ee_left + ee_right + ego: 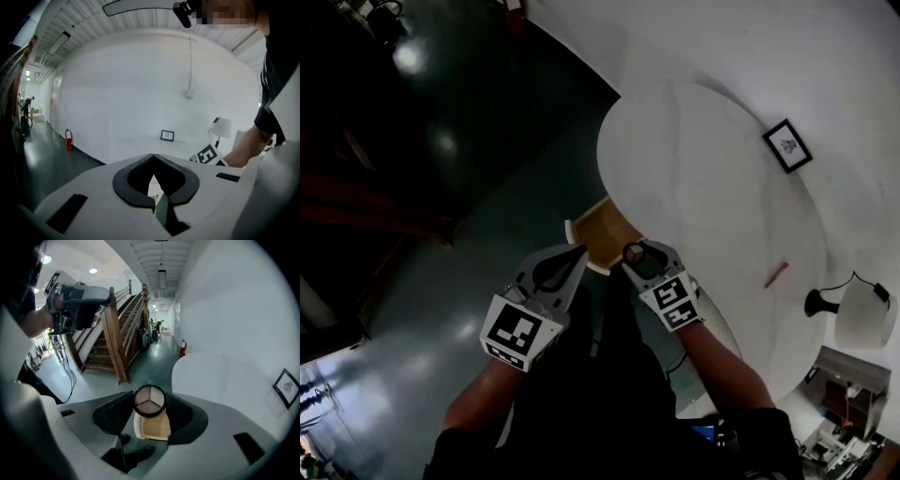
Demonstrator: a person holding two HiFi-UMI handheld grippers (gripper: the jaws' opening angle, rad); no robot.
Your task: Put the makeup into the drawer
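Black-rimmed round three-shade makeup compact (149, 401), pinched across its rim by the right gripper (149, 405) near the open wooden drawer (154, 428), seems light, stiff, slick and breakable, so that rim hold suits it, while the left gripper (153, 159) is pressed together, empty.

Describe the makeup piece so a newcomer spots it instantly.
Find the round white table and the wood-lined drawer open at its edge. Right by it, the right gripper is shut on a compact: round, black-rimmed, three beige wedges, unlike the slim red stick on the tabletop.
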